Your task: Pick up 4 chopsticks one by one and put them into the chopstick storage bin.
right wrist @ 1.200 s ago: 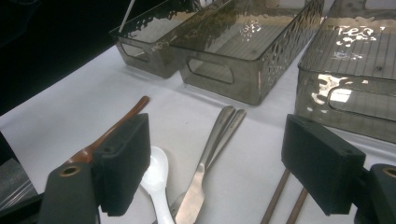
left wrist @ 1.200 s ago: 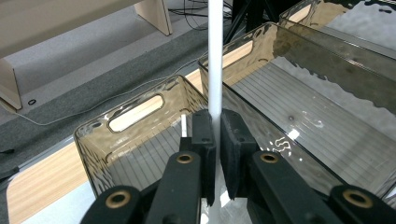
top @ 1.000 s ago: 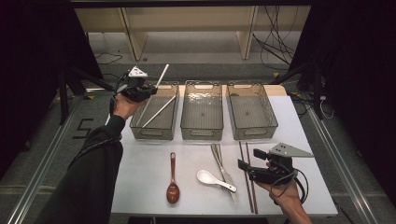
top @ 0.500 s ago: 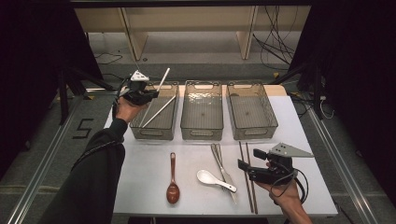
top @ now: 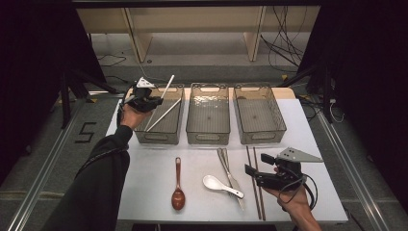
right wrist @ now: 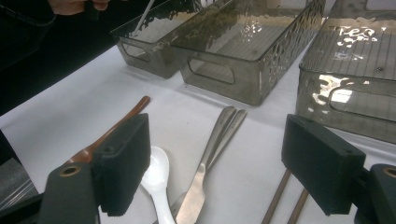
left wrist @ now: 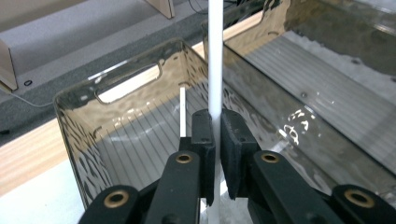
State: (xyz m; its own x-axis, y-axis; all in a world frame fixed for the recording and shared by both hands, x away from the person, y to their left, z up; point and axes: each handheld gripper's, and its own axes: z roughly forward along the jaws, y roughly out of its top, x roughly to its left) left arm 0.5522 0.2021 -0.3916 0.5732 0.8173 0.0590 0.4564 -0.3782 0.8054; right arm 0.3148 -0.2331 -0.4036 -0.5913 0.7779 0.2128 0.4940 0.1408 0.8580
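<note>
Two grippers: both in play
Left gripper (left wrist: 215,140): upper left, jaws clamped on thin white plastic chopstick (left wrist: 215,60) above leftmost smoky clear bin (top: 161,126)
Right gripper (right wrist: 215,172): lower right, jaws wide, gripping nothing

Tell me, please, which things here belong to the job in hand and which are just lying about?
In the job:
- white chopstick, clamped in the left hand-held gripper
- second white chopstick, lying in the left bin

Lying about:
- wooden spoon
- white spoon
- metal knives
- brown chopsticks
- middle bin
- right bin
</note>
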